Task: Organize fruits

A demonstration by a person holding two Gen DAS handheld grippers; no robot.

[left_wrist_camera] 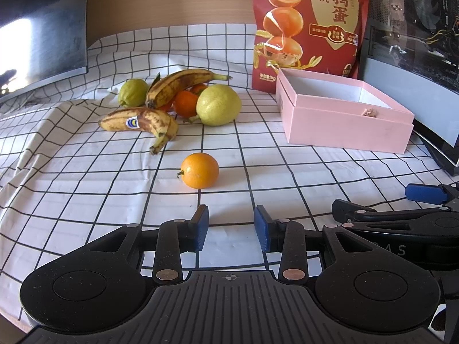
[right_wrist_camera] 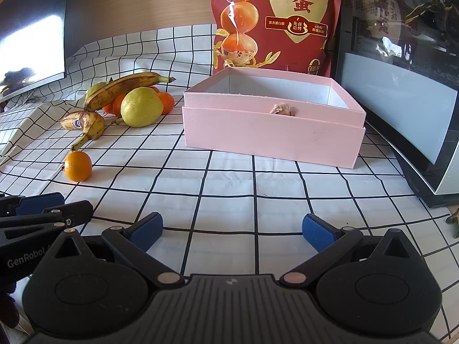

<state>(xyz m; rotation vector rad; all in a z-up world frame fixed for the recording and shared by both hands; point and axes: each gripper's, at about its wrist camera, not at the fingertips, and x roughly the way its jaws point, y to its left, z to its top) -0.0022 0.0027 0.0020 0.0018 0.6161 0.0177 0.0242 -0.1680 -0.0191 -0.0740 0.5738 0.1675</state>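
Left gripper [left_wrist_camera: 231, 223] narrowly apart, empty, just before orange [left_wrist_camera: 199, 170] on cloth [left_wrist_camera: 86, 200]. Right gripper [right_wrist_camera: 232, 229] wide apart, empty, facing pink box [right_wrist_camera: 269, 134]. Bananas [left_wrist_camera: 140, 120] and pears [left_wrist_camera: 219, 104] piled left of box.

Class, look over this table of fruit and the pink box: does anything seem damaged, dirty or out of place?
Both bananas are heavily brown-spotted, so overripe. One orange sits apart from the pile. A small crumpled scrap lies in the otherwise empty pink box.

Left tool [left_wrist_camera: 231, 228] narrowly parted, right tool [right_wrist_camera: 231, 230] seemingly wide, both empty.
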